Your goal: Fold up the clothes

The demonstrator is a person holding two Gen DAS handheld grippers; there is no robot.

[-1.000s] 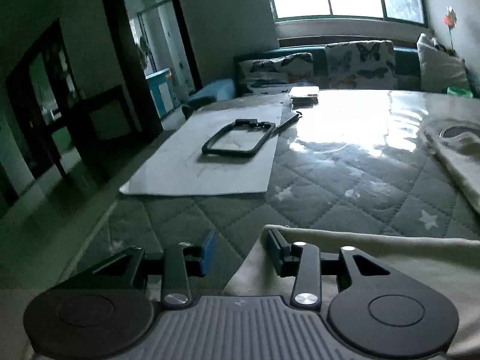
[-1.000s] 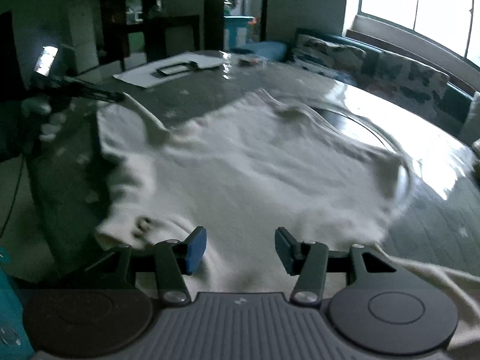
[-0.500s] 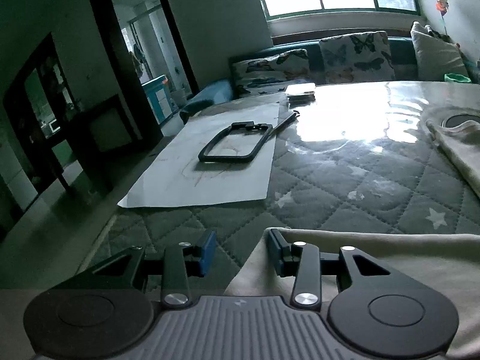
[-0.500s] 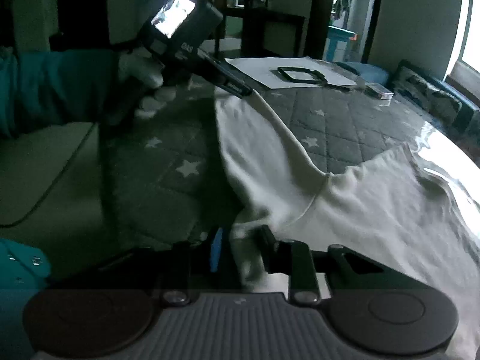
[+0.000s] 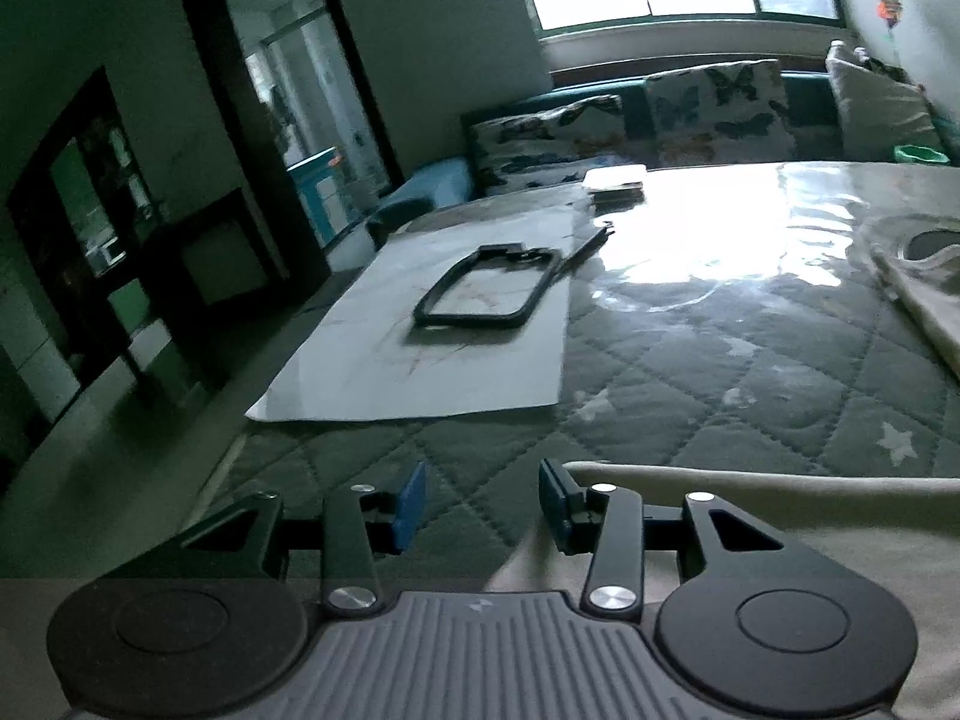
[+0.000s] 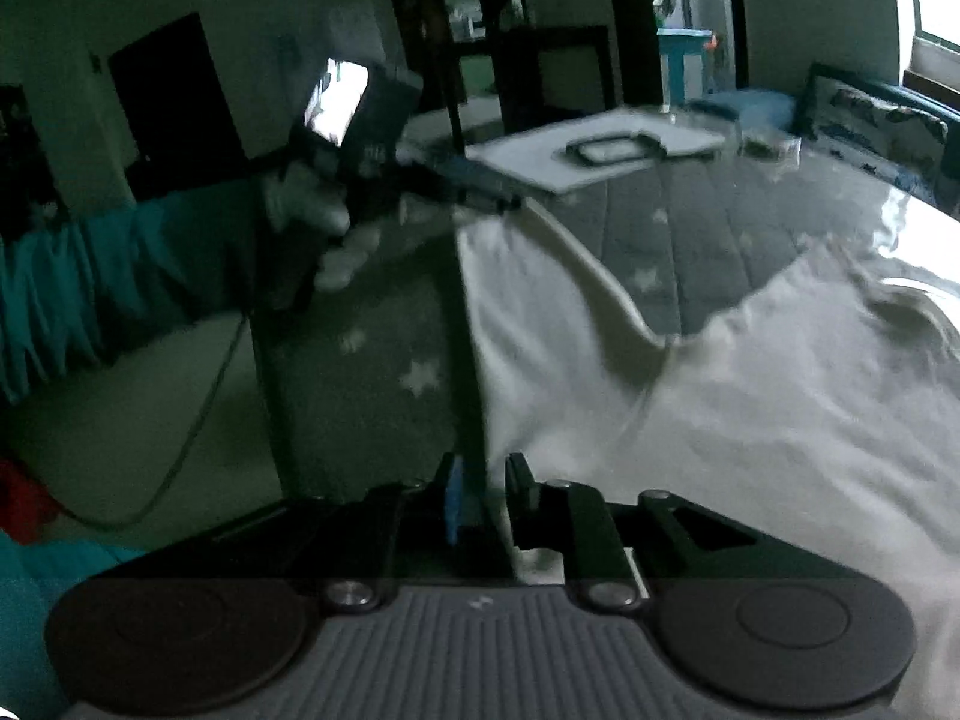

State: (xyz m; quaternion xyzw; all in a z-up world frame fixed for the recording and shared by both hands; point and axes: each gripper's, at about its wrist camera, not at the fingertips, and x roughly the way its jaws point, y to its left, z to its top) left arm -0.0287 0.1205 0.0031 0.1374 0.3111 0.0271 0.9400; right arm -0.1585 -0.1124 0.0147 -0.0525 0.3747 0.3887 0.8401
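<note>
A cream white garment [image 6: 750,396] lies spread on the grey quilted star-pattern table [image 6: 384,360]. My right gripper [image 6: 483,501] is shut on the garment's near hem edge at the table's side. My left gripper [image 5: 483,501] is open, with its right finger beside the garment's sleeve edge [image 5: 750,480] and nothing between its pads. In the right wrist view the left gripper [image 6: 510,202] shows at the sleeve's end, held by a white-gloved hand [image 6: 318,222]. The garment's collar shows in the left wrist view [image 5: 924,264].
A white sheet [image 5: 444,330] with a black rectangular frame [image 5: 486,294] lies on the table's far left part. A small box [image 5: 615,183] sits beyond it. A sofa with butterfly cushions [image 5: 708,102] stands behind the table. A cable [image 6: 198,420] hangs off the table's side.
My right gripper has closed further on the garment's hem and shifted slightly. My left gripper's jaws have opened a little wider, and it stays at the sleeve end.
</note>
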